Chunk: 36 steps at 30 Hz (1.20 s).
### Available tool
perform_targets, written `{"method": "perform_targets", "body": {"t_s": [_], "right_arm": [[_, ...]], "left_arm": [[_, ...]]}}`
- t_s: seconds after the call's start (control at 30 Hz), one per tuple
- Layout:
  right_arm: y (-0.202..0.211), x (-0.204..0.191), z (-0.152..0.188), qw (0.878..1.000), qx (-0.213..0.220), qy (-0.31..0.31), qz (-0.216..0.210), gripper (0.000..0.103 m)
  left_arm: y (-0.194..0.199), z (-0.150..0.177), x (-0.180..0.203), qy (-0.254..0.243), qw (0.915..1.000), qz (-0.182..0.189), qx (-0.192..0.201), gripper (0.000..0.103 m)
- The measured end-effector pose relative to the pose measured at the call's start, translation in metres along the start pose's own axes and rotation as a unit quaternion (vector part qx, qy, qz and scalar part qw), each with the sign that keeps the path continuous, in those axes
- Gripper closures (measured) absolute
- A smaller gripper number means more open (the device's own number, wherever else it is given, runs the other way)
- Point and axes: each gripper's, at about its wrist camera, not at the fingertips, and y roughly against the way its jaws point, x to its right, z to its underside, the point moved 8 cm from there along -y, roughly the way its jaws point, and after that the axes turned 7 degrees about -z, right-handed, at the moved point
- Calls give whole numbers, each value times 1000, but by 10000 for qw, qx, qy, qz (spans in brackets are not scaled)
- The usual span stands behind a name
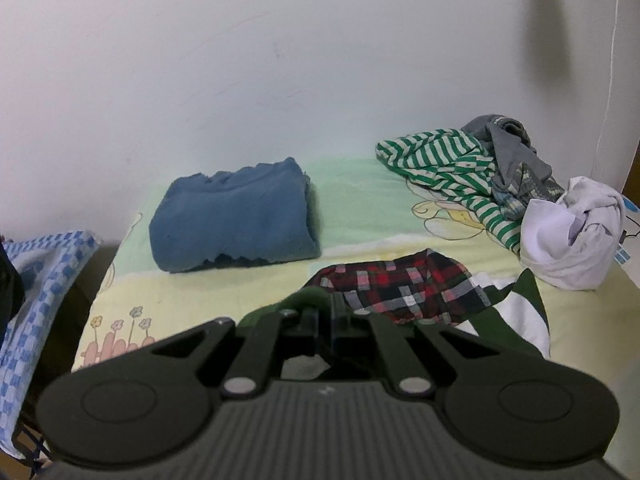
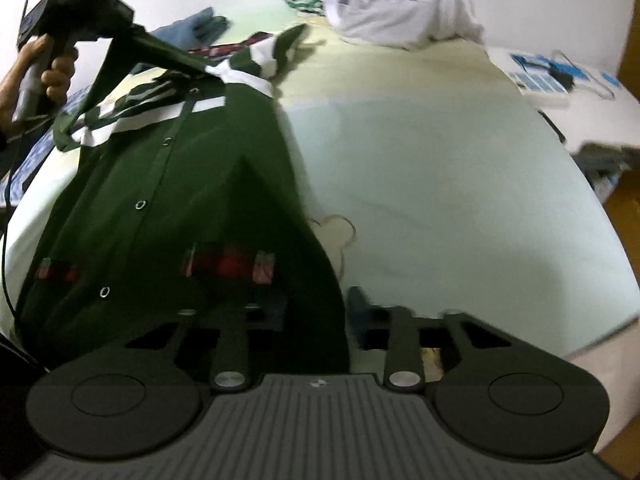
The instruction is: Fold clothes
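While the left claw (image 2: 116, 20) stays out of the matter of width, its jaws are clenched on a fold of the dark green shirt (image 2: 168, 184), lifting that edge off the bed (image 2: 440, 168). The shirt lies spread on the bed's near left part, snaps showing along its placket, white stripes toward the collar end. Right claw (image 2: 316, 308): jaws narrowed around the shirt's lower hem, apparently gripping it, though blur hides the pads. Beyond, a folded blue towel (image 1: 236, 220), a red plaid garment (image 1: 404, 284) touching the shirt, a green-striped top (image 1: 444, 164), and a white bundle (image 1: 572, 236).
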Motion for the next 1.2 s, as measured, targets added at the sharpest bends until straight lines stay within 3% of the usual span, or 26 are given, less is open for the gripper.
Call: {"method": "perform_targets", "body": {"t_s": [0.03, 0.23, 0.37, 0.5, 0.57, 0.63, 0.83, 1.0, 1.17, 1.2], "right_arm": [[2, 1, 1, 10000, 5, -74, -18, 90], [14, -20, -7, 9997, 106, -29, -221, 92], [20, -47, -14, 9973, 4, 166, -721, 92], [6, -77, -13, 9914, -223, 254, -1264, 92], [-5, -93, -9, 9861, -396, 225, -1598, 84], [-16, -102, -4, 9856, -569, 412, -1536, 73], [15, -80, -4, 9871, -476, 224, -1513, 68], [31, -66, 17, 9877, -945, 655, -1059, 68], [14, -78, 40, 9803, -1423, 625, -1220, 69], [11, -84, 44, 9775, -1504, 614, -1343, 77]], "left_arm": [[0, -1, 1, 6, 10000, 10, 6, 101], [7, -14, 1, 36, 9999, 40, 156, 101], [11, -29, -5, 76, 9995, -17, 313, 101], [0, -31, -12, 71, 9995, -183, 231, 101], [-10, -25, -14, 7, 9996, -270, 117, 101], [-18, -17, -16, -67, 9994, -345, 4, 101], [-28, 1, -30, 27, 9991, -380, -205, 100], [-30, 7, -31, 52, 9991, -312, -272, 100], [-32, 11, -28, -53, 9991, -315, -273, 100], [-33, 11, -28, -55, 9991, -309, -279, 100]]}}
